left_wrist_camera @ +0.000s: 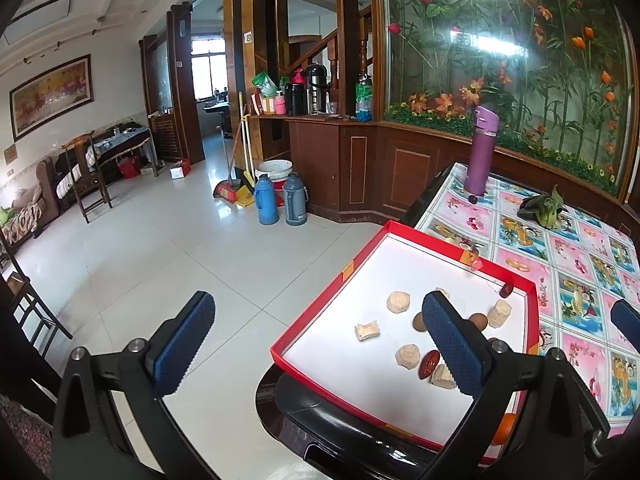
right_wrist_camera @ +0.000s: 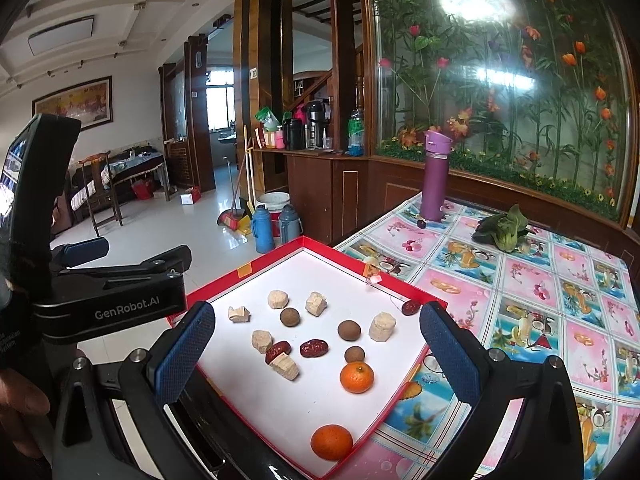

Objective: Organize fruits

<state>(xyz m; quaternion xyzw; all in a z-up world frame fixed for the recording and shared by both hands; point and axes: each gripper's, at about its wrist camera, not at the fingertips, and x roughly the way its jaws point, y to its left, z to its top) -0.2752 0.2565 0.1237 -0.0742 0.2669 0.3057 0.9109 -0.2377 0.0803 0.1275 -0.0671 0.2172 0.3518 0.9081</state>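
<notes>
On a table (right_wrist_camera: 520, 320) spread with fruit-print oilcloth, we keep the shallow red-rimmed white tray (right_wrist_camera: 384, 280) at the corner. The fruits sit loose inside, two round oranges (right_wrist_camera: 357, 377) nearest. We hold our left gripper (left_wrist_camera: 320, 344) and right gripper (right_wrist_camera: 316, 356) above it, jaws apart, empty, probably choosing a first pick.

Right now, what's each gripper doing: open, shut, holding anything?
Left gripper: open, empty, one of its fingers over the red tray.
Right gripper: open, empty, over the tray's fruit.
</notes>
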